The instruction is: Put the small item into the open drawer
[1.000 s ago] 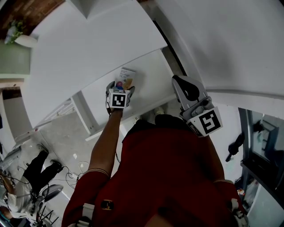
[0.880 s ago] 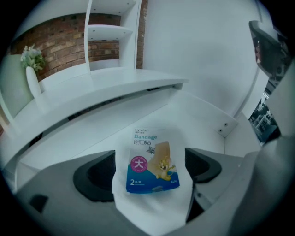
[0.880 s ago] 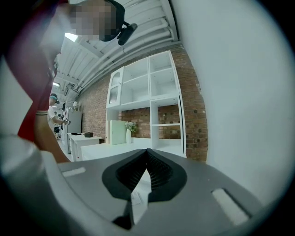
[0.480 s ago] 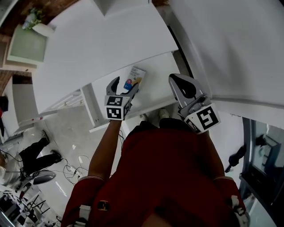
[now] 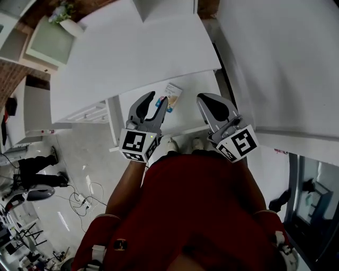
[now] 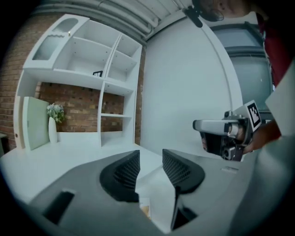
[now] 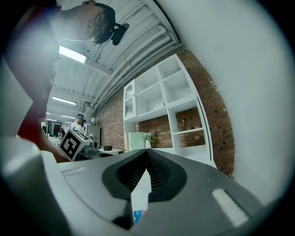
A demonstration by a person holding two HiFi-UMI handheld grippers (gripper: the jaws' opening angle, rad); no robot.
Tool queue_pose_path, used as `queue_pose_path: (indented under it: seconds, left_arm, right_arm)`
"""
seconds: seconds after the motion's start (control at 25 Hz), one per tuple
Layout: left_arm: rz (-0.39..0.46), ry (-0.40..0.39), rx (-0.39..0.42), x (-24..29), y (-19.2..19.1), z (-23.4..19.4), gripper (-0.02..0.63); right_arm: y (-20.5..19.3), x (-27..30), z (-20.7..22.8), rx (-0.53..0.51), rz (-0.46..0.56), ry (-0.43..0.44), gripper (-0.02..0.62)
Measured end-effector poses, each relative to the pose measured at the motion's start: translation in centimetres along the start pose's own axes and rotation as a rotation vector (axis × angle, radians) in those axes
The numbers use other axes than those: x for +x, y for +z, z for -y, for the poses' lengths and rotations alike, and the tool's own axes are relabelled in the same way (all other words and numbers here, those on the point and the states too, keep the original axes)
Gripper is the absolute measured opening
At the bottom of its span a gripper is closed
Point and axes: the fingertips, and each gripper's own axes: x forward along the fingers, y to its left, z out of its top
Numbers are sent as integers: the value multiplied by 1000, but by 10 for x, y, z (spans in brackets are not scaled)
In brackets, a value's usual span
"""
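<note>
The small item, a flat packet with colourful print, lies in the open white drawer under the desk top. My left gripper sits just near of the packet, drawn back from it. Its jaws are closing with nothing between them, and a clear gap shows between the ribbed pads in the left gripper view. My right gripper hovers over the drawer's right part with its jaws shut and empty. In the right gripper view a sliver of the packet shows below the jaws.
A white desk top lies beyond the drawer, with a vase of flowers at its far corner. White shelves stand against a brick wall. A white wall is on the right. Cables lie on the floor at left.
My left gripper let go of the packet, pulled back toward the body and narrowed its jaws. The packet stays in the drawer. The right gripper barely moved.
</note>
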Motion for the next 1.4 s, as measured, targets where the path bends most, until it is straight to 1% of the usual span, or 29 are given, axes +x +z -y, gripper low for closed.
queue_pose_path:
  seconds: [0.2, 0.24, 0.32, 0.36, 0.56, 0.72, 0.92, 1.12, 1.24, 1.4]
  left_arm:
    - [93, 22, -5, -19, 28, 0, 77]
    - [106, 27, -4, -22, 32, -1, 61]
    - [124, 30, 4, -28, 37, -1, 10]
    - [131, 28, 5, -30, 38, -1, 5]
    - [169, 32, -33, -38, 45, 0, 5]
    - [188, 25, -39, -41, 48, 2, 5]
    - [193, 15, -36, -44, 50, 0, 5]
    - [157, 16, -35, -45, 41, -4, 5]
    - [185, 7, -39, -44, 45, -2, 5]
    - [187, -2, -40, -42, 46, -3, 5]
  right_arm:
    - [8, -1, -10, -5, 17, 28, 11]
    - [9, -1, -11, -5, 19, 32, 11]
    - [10, 0, -15, -7, 24, 39, 11]
    - [10, 1, -17, -9, 26, 42, 11]
    - [9, 5, -28, -26, 21, 54, 11]
    - [5, 7, -35, -29, 8, 62, 11]
    - [5, 10, -37, -39, 2, 55, 11]
    - [4, 11, -38, -41, -1, 49, 11]
    - [3, 10, -37, -43, -2, 44, 11]
    - [3, 11, -37, -45, -3, 36, 11]
